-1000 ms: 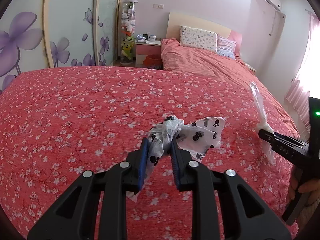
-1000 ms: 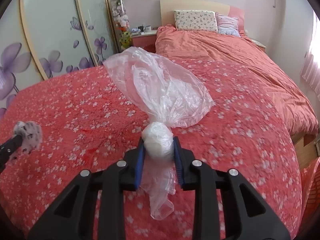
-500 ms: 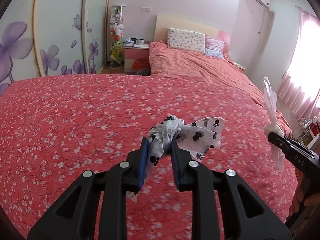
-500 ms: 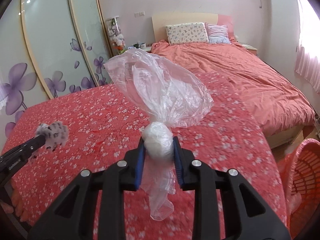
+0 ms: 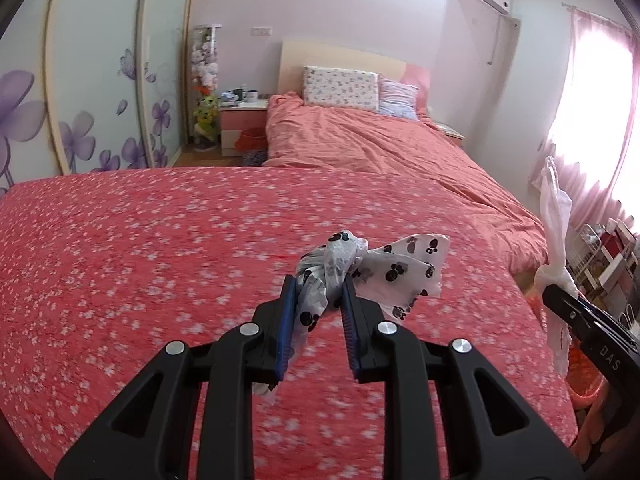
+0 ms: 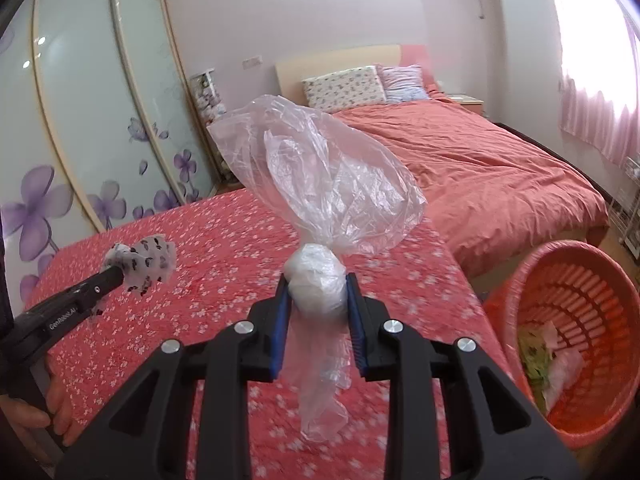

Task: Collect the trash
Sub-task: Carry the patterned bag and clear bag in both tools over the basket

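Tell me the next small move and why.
Probably swing the right gripper rightward over the orange basket and let go: it already grips the clear plastic bag, and the basket, holding some trash, sits just beside the bed's edge.

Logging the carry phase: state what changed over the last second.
Both hand-held grippers swung right, off the floral bedspread: the red laundry basket, unseen a second ago, now sits lower right of the right hand-held gripper. Unchanged: it clamps the clear plastic bag; the left hand-held gripper clamps the paw-print bag.

The red basket is cut off by the right picture edge; its contents are unclear. The flowered bedspread is blurred nearby.
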Motion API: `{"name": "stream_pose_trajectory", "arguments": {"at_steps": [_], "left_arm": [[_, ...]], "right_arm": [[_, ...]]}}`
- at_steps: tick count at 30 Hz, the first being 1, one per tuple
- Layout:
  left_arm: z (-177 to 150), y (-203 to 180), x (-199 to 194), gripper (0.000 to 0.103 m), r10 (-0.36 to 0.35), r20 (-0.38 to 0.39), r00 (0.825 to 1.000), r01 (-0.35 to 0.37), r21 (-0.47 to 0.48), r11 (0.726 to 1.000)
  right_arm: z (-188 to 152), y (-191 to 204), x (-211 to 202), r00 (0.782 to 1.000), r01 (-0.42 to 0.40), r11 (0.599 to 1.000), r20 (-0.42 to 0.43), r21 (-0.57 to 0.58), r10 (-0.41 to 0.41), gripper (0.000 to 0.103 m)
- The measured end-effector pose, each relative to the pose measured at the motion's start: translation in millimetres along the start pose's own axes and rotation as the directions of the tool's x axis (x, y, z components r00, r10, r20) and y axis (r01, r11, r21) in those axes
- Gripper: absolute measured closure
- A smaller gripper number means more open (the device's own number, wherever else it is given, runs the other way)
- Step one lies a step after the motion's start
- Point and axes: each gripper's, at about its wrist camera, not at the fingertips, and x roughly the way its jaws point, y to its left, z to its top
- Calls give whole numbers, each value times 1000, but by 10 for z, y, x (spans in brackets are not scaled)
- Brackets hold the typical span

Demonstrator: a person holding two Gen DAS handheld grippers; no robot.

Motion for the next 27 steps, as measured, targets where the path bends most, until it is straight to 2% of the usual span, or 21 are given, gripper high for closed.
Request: {"name": "stream_pose_trajectory", "arguments": {"at_steps": [15, 27], "left_arm": [[-84, -903, -24, 80, -113, -6, 994, 113, 103, 988], [-197, -1484, -23, 80, -218, -25, 976, 220, 140, 965]], "right_arm": [[-92, -725, -483, 995, 77, 990, 60, 122, -84, 76], [-229, -1252, -859, 978, 148, 965, 113, 214, -175, 76]]}}
